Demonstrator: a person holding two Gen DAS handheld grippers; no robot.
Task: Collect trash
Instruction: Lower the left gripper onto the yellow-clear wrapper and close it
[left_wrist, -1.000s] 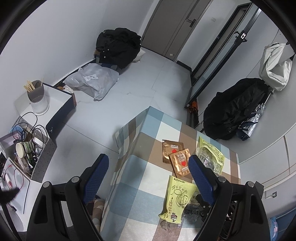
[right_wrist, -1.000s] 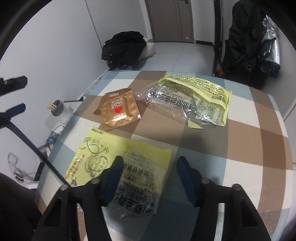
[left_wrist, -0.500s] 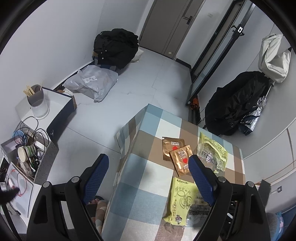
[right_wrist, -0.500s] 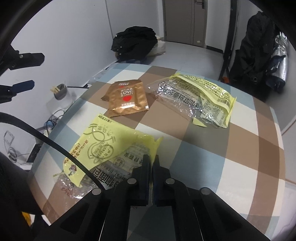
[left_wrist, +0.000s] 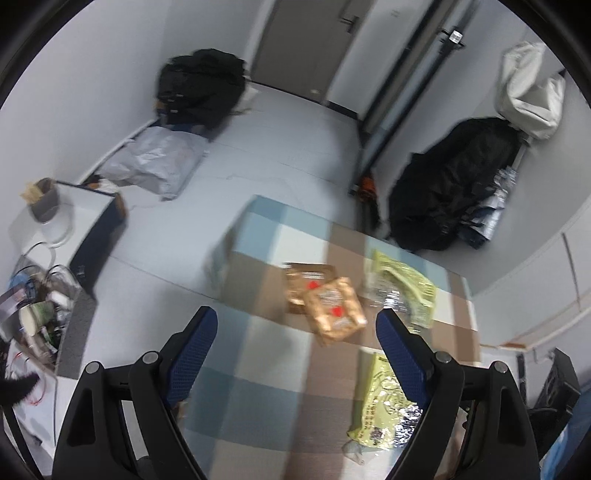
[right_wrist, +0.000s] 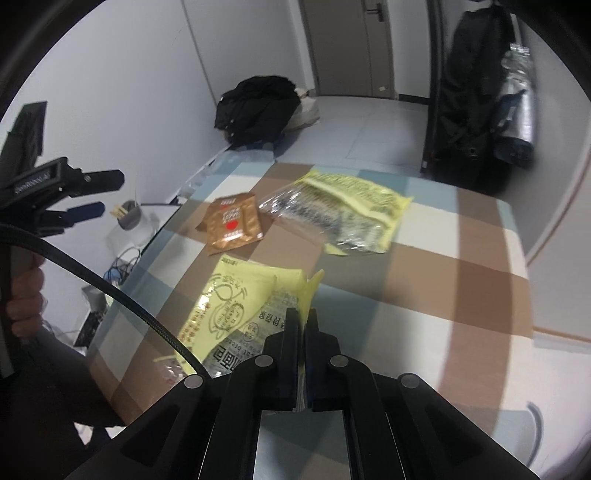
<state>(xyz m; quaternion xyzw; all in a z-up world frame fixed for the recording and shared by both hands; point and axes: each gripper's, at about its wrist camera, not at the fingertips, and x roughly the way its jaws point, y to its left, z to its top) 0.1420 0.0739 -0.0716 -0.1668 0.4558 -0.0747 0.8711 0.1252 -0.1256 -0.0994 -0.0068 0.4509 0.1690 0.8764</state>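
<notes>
The near yellow snack wrapper (right_wrist: 236, 306) is being pinched at its inner edge by the right gripper (right_wrist: 302, 325), whose jaws are pressed together on a thin upturned flap, so that the flat film can be peeled off the tabletop (right_wrist: 443, 295) rather than scraped along it. Most of the wrapper is lying on the checked cloth at the near edge; only the clamped corner is being raised. It is being shown as a crinkled yellow front with line drawing and printed characters, backed by a clear, silvery panel; it appears empty and limp, though blur is making this uncertain.

Just beyond it, a brown sachet with a red heart (right_wrist: 232, 225) is lying flat, overlapping a second brown sachet (left_wrist: 306, 275) seen from the left wrist view. Further right, apart from these, a second yellow-and-clear wrapper (right_wrist: 351, 218) is resting crumpled and untouched.

The left gripper (left_wrist: 295, 350) is being held high over the tabletop's left side with its blue-padded fingers (left_wrist: 192, 350) spread wide and nothing between them, probably being kept free for the next piece. No bin is being shown in either view.
</notes>
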